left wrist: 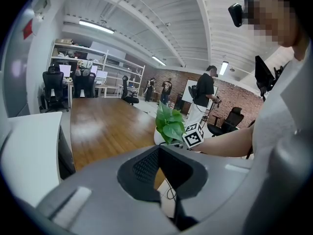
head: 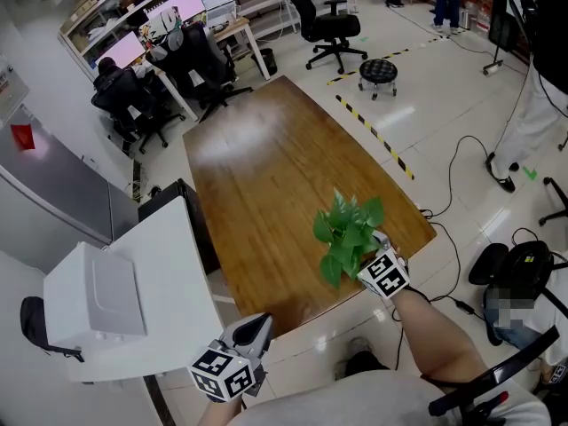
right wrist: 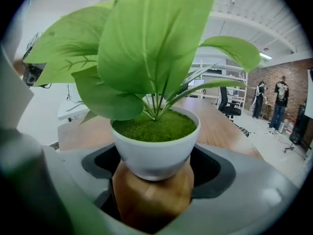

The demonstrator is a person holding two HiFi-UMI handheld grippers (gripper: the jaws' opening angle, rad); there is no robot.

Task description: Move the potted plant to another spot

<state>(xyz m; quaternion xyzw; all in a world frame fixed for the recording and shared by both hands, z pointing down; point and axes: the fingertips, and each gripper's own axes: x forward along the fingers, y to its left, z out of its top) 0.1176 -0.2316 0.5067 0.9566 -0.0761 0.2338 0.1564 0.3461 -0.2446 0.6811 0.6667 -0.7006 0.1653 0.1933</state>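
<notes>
Potted plant (head: 348, 233) is at the near right corner of the table (head: 257, 176), close to the edge nearest the person, w/ the right gripper (head: 371, 257) closed round it. In the right gripper view the pot is a white bowl w/ green moss-like fill on a faceted wooden base, upright. The base is wedged btwn the two jaws, w/ the dark pads (right wrist: 212, 173) flanking it on both sides and broad green leaves filling the top of the view. Can't tell whether the base rests on the table or is just off it. In the head view that gripper's marker cube faces up w/ leaves overhanging it, and the person's bare forearm (head: 435, 344) runs back from it.

Left gripper (head: 256, 328) is well apart from the plant, off the table, low at the left near the person's body, just beside the corner of a white cabinet (head: 169, 273). Its jaws are pressed together w/ nothing btwn them; only a thin sliver of floor shows through. Its view looks across the table toward the plant and the other gripper's cube.

Tabletop is dark wood w/ a glare patch toward the far end. Bkgd: white box (head: 93, 295) on the cabinet, black office chairs (head: 330, 25), round stool (head: 379, 71), monitors (head: 169, 16) on desks, yellow-black tape (head: 377, 136) on the floor.
</notes>
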